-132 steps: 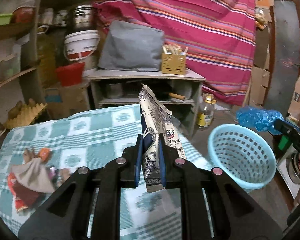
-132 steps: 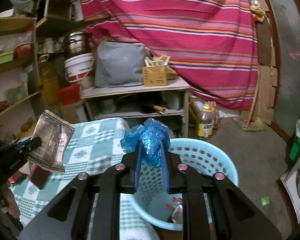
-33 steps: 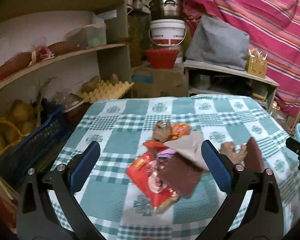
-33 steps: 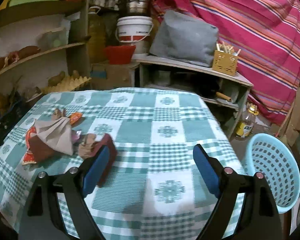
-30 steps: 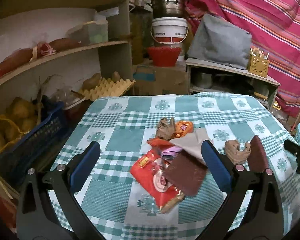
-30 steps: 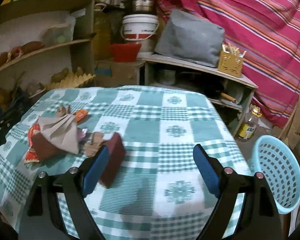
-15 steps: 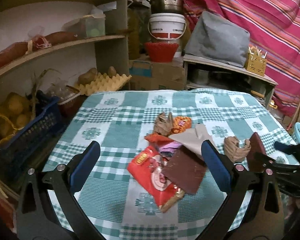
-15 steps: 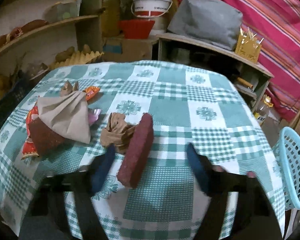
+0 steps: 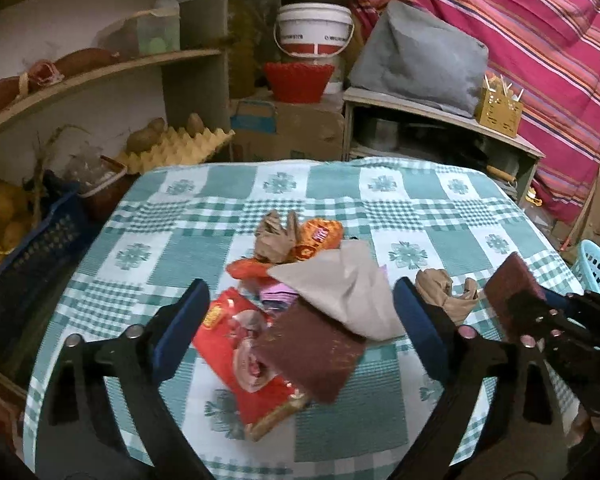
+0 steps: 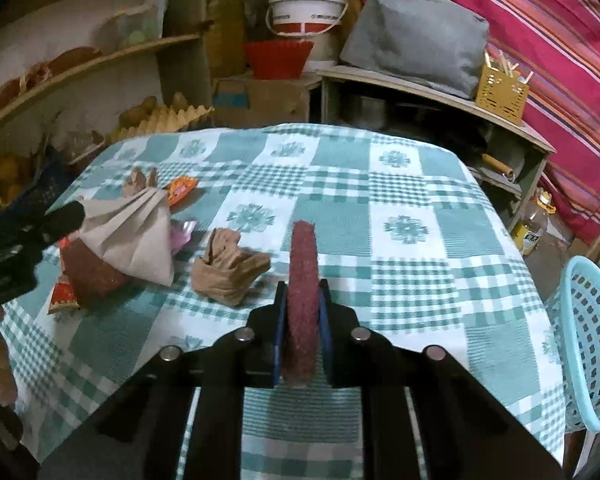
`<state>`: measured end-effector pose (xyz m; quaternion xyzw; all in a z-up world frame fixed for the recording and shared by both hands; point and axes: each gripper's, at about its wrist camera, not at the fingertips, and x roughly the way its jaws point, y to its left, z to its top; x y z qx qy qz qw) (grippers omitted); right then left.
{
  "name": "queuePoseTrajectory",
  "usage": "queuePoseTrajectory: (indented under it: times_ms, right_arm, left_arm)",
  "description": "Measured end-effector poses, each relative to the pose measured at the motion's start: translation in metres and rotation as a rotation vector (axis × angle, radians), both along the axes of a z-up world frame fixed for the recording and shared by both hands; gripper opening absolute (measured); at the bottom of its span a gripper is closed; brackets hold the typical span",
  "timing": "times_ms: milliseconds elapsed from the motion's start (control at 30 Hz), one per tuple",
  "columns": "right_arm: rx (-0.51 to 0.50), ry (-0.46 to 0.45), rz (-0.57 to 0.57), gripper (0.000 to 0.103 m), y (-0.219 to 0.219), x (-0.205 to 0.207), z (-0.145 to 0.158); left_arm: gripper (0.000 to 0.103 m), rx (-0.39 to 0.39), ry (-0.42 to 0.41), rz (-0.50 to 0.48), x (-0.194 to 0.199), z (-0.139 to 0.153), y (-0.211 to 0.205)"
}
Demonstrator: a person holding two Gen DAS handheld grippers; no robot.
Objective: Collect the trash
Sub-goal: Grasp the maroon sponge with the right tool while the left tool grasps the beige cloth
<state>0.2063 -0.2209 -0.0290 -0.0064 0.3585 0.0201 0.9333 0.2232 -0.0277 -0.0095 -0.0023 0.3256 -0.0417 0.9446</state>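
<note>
My right gripper [image 10: 302,300] is closing, and its pads press both faces of a maroon scouring pad [image 10: 302,256] that stands on edge on the green checked tablecloth [image 10: 400,240]. The left wrist view shows that pad [image 9: 512,284] at the right. My left gripper [image 9: 300,320] hangs wide over a trash pile, its jaws closing without touching it. Between them lie a brown scouring pad [image 9: 312,352], a red wrapper [image 9: 236,348] and a beige folded paper [image 9: 340,292]. A crumpled tan scrap [image 10: 228,272] lies between the pile and the right gripper.
A light blue basket [image 10: 584,340] stands off the table's right edge. An orange wrapper [image 9: 320,236] and crumpled brown paper [image 9: 272,240] lie behind the pile. A blue crate [image 9: 20,240] and an egg tray [image 9: 172,148] sit left; an oil bottle [image 10: 534,224] is on the floor.
The right gripper came forward and down, and its jaws shut on the maroon scouring pad. The left gripper moved closer to the pile and its jaws narrowed slightly.
</note>
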Motion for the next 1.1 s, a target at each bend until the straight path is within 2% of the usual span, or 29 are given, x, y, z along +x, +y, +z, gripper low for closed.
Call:
queuePoseTrajectory:
  times_ms: [200,333,500,600,900,1033,1100]
  right_arm:
    - [0.029,-0.014,-0.03,0.015,-0.021,-0.004,0.006]
    - [0.037,-0.027,-0.038,0.015,-0.029,-0.006,0.011]
    - [0.034,-0.029,-0.044,0.015,-0.034,-0.009,0.011]
    - [0.036,-0.042,-0.05,0.015,-0.04,-0.012,0.014]
    - [0.04,-0.097,-0.074,0.015,-0.057,-0.024,0.028]
    - [0.037,-0.128,-0.093,0.015,-0.072,-0.033,0.035]
    - [0.04,-0.141,-0.103,0.015,-0.081,-0.037,0.038]
  left_arm:
    - [0.068,0.004,0.057,0.006,0.014,-0.012,-0.009]
    - [0.045,0.02,0.102,-0.007,0.021,-0.021,-0.015]
    - [0.026,0.0,0.091,-0.017,0.021,-0.019,-0.013]
    - [0.02,-0.01,0.074,-0.018,0.019,-0.014,-0.014]
    - [0.015,-0.035,-0.025,-0.034,-0.001,0.018,-0.027]
    - [0.006,-0.043,-0.056,-0.056,-0.008,0.028,-0.041]
    - [0.006,-0.044,-0.066,-0.071,-0.01,0.032,-0.049]
